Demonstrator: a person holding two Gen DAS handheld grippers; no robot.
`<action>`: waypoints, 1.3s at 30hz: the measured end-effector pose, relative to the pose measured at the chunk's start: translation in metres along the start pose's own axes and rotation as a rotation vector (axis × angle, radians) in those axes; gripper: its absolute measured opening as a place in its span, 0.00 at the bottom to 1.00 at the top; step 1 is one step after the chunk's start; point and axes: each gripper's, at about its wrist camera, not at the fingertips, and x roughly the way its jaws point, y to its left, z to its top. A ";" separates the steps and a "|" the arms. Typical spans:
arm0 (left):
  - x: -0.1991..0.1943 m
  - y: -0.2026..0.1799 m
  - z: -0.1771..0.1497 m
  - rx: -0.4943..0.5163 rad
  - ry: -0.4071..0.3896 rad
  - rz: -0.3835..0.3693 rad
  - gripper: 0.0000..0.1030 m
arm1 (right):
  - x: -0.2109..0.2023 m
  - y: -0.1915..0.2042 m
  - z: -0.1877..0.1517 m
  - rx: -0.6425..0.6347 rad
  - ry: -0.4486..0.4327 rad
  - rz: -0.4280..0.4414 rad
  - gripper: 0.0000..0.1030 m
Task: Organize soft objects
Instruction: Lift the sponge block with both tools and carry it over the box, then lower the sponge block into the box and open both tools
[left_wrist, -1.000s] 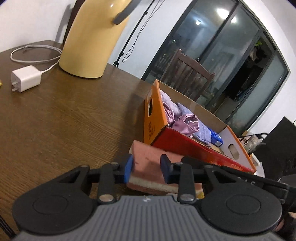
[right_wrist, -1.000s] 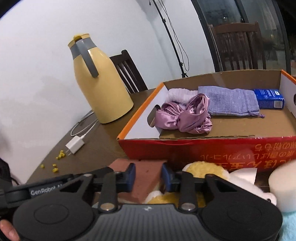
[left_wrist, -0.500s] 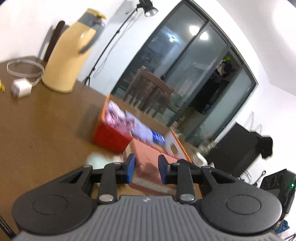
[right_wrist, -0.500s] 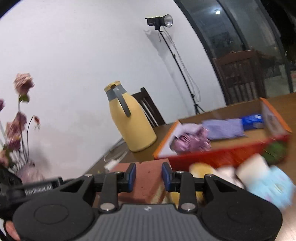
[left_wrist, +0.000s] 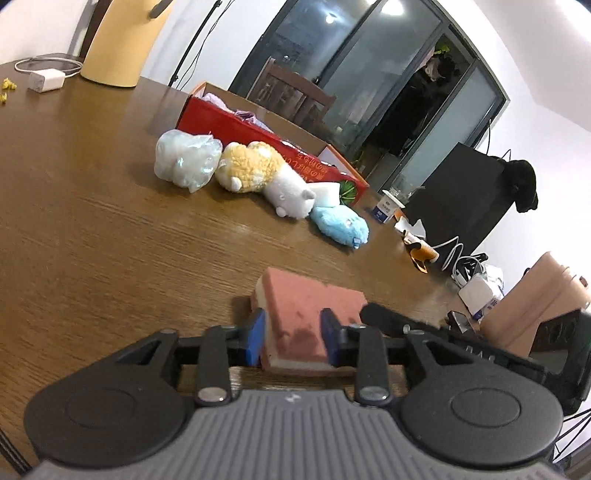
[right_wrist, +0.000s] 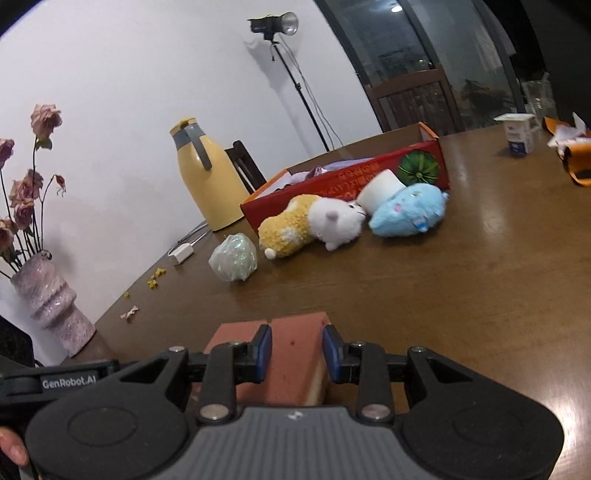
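Note:
My left gripper and my right gripper are both shut on one reddish-brown sponge with a pale underside, also in the right wrist view, near the table's front. Farther off, the red cardboard box holds purple cloths. In front of it lie a bagged pale blue toy, a yellow-and-white plush, a white foam block and a blue plush. The box also shows in the right wrist view.
A yellow thermos, a white charger with cable and yellow crumbs lie at the far left. A pink vase of dried roses stands near the left edge. A yoghurt cup and wrappers are at the right.
Both grippers have pulled back from the box with the sponge between them. The box and plush toys are now much farther away.

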 end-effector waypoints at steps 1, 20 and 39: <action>0.000 0.000 0.000 -0.004 -0.003 -0.002 0.53 | -0.002 -0.001 -0.004 0.006 -0.002 -0.002 0.30; 0.033 -0.006 0.083 0.023 -0.053 -0.060 0.32 | 0.025 0.009 0.069 0.004 -0.045 0.057 0.25; 0.251 0.054 0.287 0.189 0.189 0.383 0.33 | 0.335 -0.021 0.235 0.182 0.315 -0.045 0.25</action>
